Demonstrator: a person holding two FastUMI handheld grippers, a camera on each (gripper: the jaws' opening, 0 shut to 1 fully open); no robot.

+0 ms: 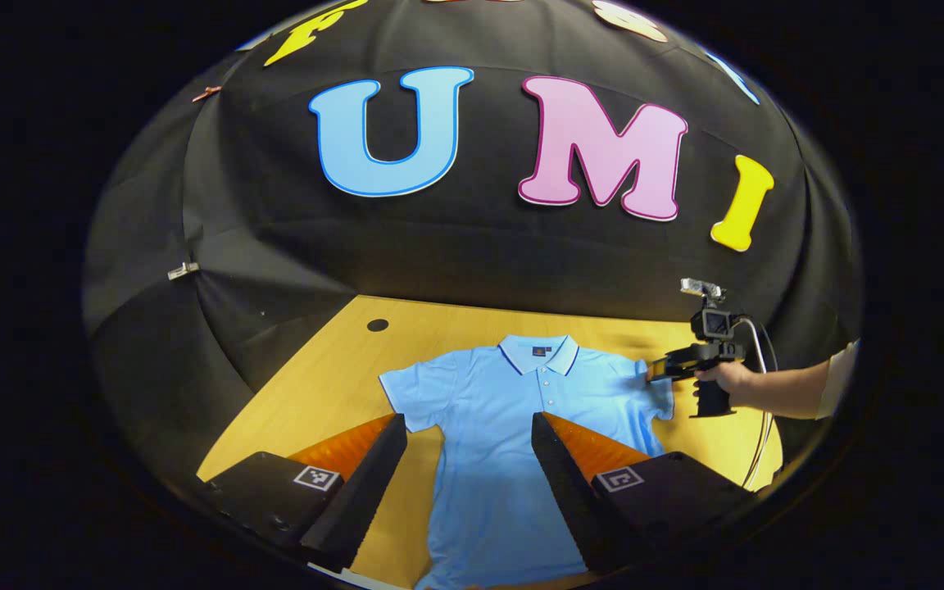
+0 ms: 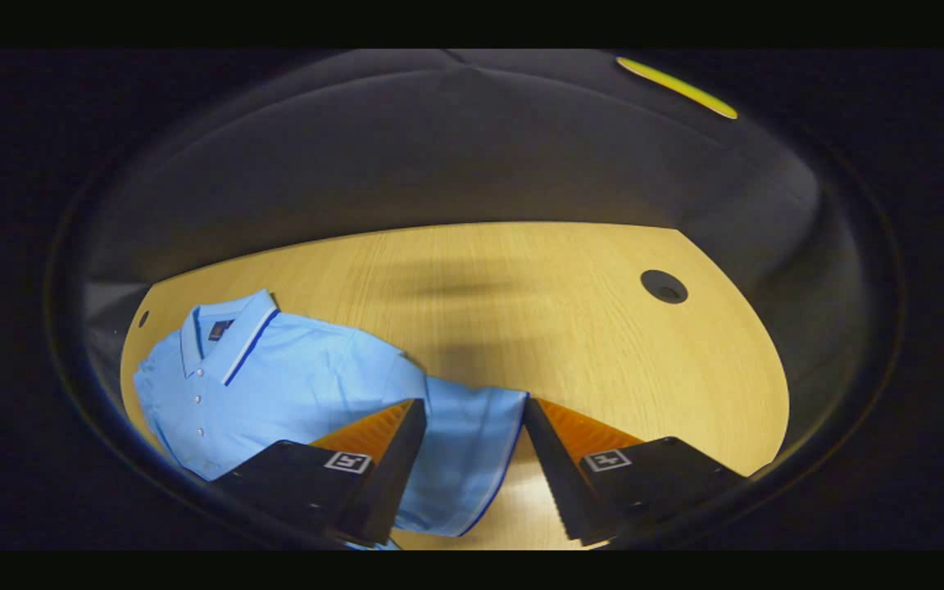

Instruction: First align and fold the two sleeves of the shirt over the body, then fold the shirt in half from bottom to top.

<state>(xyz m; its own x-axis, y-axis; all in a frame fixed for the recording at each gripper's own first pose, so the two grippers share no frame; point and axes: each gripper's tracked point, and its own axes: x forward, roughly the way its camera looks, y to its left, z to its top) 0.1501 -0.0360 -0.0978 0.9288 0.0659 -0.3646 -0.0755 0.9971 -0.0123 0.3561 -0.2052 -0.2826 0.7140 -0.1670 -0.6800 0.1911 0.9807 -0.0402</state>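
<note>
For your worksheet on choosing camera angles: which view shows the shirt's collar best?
The left gripper view: the collar sits near the centre, facing the camera, both points and the placket visible. In the right gripper view the collar lies far to the left, seen at a slant and stretched by the lens.

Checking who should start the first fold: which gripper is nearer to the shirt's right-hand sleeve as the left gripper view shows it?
Right. The right gripper straddles that sleeve, fingers open around it. The left gripper hovers open over the shirt's body, nearer the other sleeve.
</note>
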